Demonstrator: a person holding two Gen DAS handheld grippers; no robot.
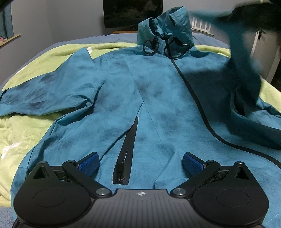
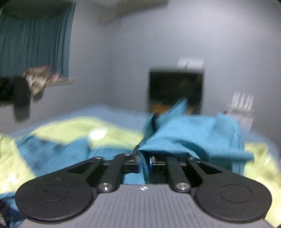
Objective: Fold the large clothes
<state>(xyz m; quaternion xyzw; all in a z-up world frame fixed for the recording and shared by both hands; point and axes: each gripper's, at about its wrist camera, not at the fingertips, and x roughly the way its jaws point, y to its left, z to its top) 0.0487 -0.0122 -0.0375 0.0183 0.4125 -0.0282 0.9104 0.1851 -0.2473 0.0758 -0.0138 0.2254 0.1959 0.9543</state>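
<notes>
**Two claws, one teal jacket on the bed**

Two blue pads of the left claw [image 1: 140, 164] stand wide apart with nothing between them, hovering above the lower front of the jacket [image 1: 140, 91]. Between the pads lies an open black pocket zipper [image 1: 125, 154], slanting up the cloth. Further out, the long front zipper [image 1: 195, 98] curves from the collar toward the hem. At the top the hood [image 1: 165, 26] stands bunched, with black drawcords [image 1: 158, 45] looped below it. One sleeve [image 1: 43, 91] lies spread flat on the green blanket [image 1: 26, 122].

The right claw [image 2: 144, 162] is pinched narrow on a fold of the same teal cloth [image 2: 189, 135], which rises in a crumpled heap just past its tips. In the left view this lifted cloth shows as a dark, blurred sweep at the upper right. Beyond the bed hang a dark screen [image 1: 132, 12] and a teal curtain [image 2: 35, 43].
</notes>
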